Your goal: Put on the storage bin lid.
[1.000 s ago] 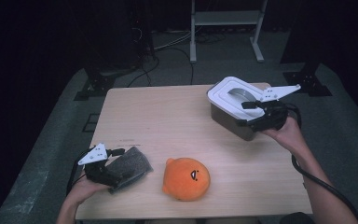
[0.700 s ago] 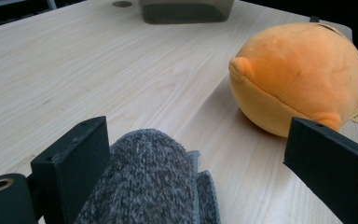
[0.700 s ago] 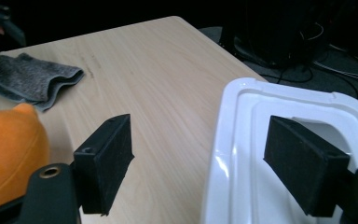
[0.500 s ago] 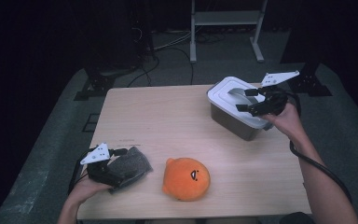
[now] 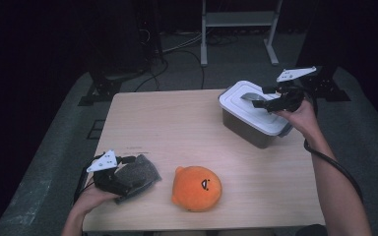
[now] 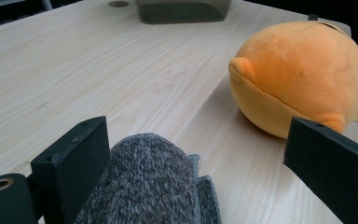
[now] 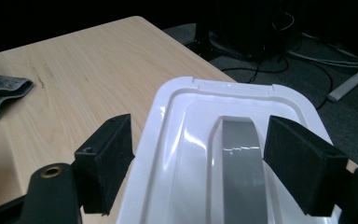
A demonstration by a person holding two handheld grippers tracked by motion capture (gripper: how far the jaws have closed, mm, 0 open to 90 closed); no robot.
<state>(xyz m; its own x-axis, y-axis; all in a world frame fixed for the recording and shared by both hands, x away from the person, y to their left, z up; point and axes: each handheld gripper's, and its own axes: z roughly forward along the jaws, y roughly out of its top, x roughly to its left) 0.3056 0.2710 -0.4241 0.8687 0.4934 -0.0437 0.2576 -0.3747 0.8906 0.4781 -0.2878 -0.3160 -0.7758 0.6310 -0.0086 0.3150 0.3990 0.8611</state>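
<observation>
Right gripper view: the right hand-held gripper (image 7: 198,163) is hovered wide open, nothing held, over the white plastic lid (image 7: 223,154) of the grey bin at the worktop's (image 5: 177,123) far right. Its grey handle (image 7: 240,158) is lined up lengthwise between the jaws.

The table (image 5: 177,128) is seen to be pale wood with a fine grain and a smooth, matt finish. Under the right tool (image 7: 196,163), the lid (image 7: 186,140) is seen as glossy white plastic, its grey handle (image 7: 240,158) smooth and shiny. Between the left tool's matt black jaws, a cloth (image 6: 144,186) of rough grey knit is seen; beside it the toy (image 6: 303,74) is soft orange plush.
</observation>
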